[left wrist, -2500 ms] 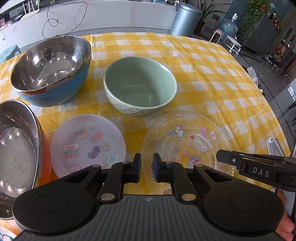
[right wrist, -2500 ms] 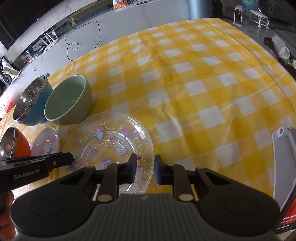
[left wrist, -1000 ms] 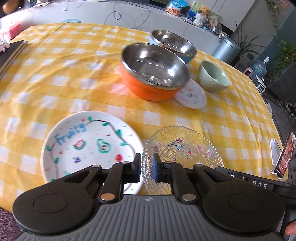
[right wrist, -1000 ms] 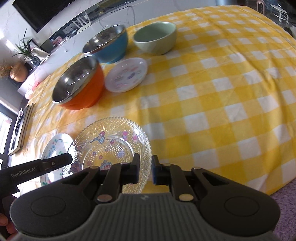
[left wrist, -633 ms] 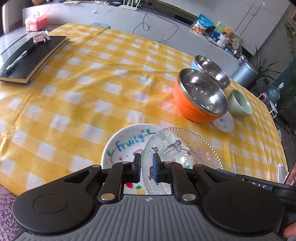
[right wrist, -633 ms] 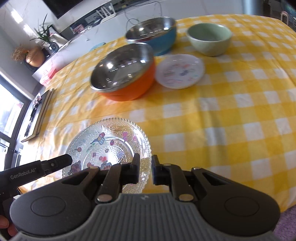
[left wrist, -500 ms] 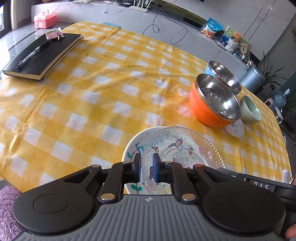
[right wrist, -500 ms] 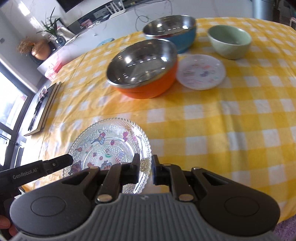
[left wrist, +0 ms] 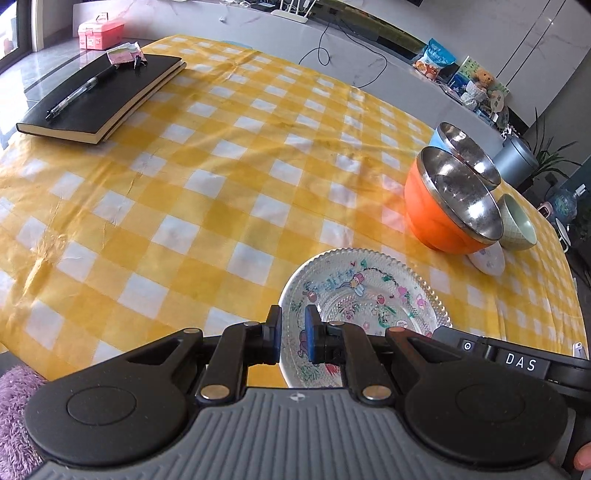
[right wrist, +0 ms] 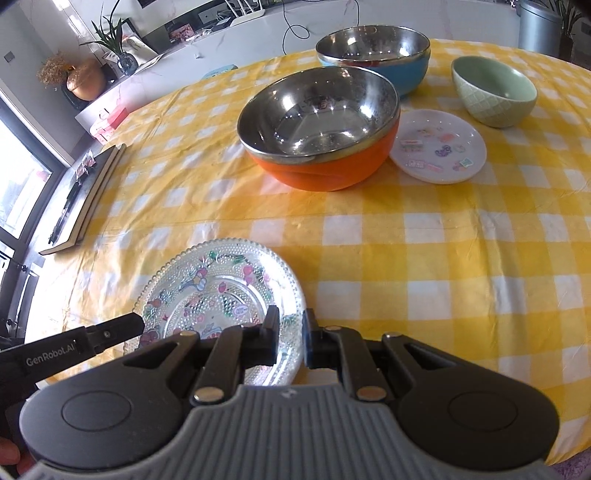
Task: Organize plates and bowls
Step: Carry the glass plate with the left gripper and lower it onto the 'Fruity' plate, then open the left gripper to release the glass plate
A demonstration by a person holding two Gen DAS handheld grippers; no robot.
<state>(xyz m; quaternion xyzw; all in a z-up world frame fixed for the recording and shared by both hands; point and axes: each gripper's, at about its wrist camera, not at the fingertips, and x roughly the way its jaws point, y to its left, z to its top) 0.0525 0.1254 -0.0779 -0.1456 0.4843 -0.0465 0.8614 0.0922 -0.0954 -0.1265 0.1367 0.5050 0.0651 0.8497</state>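
A clear glass plate (left wrist: 364, 291) with cartoon stickers lies over the white "Fruity" plate near the table's front edge; it also shows in the right wrist view (right wrist: 218, 291). My left gripper (left wrist: 292, 339) is shut on the glass plate's left rim. My right gripper (right wrist: 288, 338) is shut on its right rim. An orange steel-lined bowl (right wrist: 321, 129), a blue steel-lined bowl (right wrist: 373, 51), a green ceramic bowl (right wrist: 493, 90) and a small white sticker plate (right wrist: 437, 146) stand further back. The white plate is almost wholly hidden under the glass one.
A yellow checked cloth (left wrist: 221, 177) covers the table. A black notebook (left wrist: 99, 98) with a pen lies at the far left. A pink box (left wrist: 99, 29) and a grey bin (left wrist: 515, 158) stand beyond the table.
Both grippers carried the glass plate from beside the green bowl leftward across the table. It now sits over the white "Fruity" plate and covers it.
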